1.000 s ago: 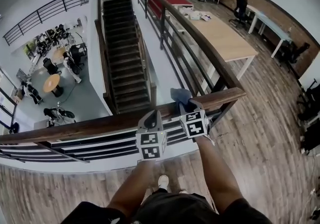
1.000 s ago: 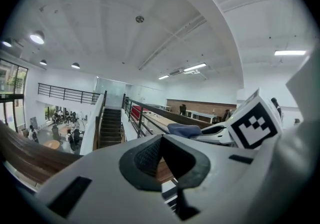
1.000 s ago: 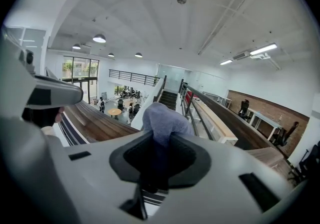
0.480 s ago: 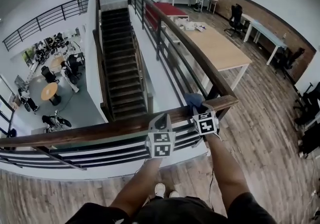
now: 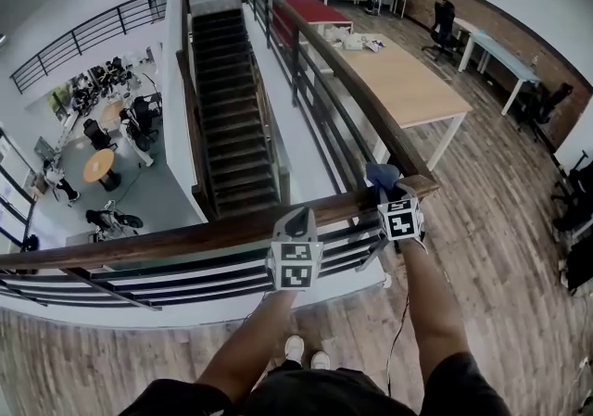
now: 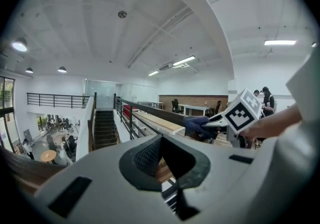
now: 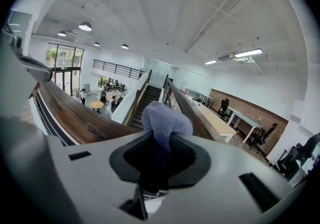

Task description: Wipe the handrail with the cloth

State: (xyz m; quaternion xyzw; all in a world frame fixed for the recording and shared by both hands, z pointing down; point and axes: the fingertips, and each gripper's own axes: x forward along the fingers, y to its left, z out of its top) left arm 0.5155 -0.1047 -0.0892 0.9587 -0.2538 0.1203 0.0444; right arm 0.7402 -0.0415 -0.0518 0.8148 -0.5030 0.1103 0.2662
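The wooden handrail (image 5: 185, 240) runs across in front of me and turns away at a corner on the right. My right gripper (image 5: 391, 195) is shut on a blue cloth (image 5: 381, 173), which it presses on the rail right at that corner. In the right gripper view the cloth (image 7: 165, 119) bulges out of the jaws of the right gripper (image 7: 159, 154), with the rail (image 7: 75, 118) behind it. My left gripper (image 5: 296, 219) rests at the rail's middle, jaws together and empty. The left gripper view looks over its own jaws (image 6: 162, 155) to the cloth (image 6: 198, 124).
Beyond the rail is a drop to a lower floor (image 5: 167, 192) with people and a round table (image 5: 98, 165). A staircase (image 5: 227, 108) descends ahead. A long wooden table (image 5: 408, 76) and office chairs (image 5: 443, 16) stand to the right. My shoes (image 5: 306, 351) are on plank flooring.
The right gripper has slid the cloth rightward along the rail to its corner. The left gripper has shifted slightly right along the rail.
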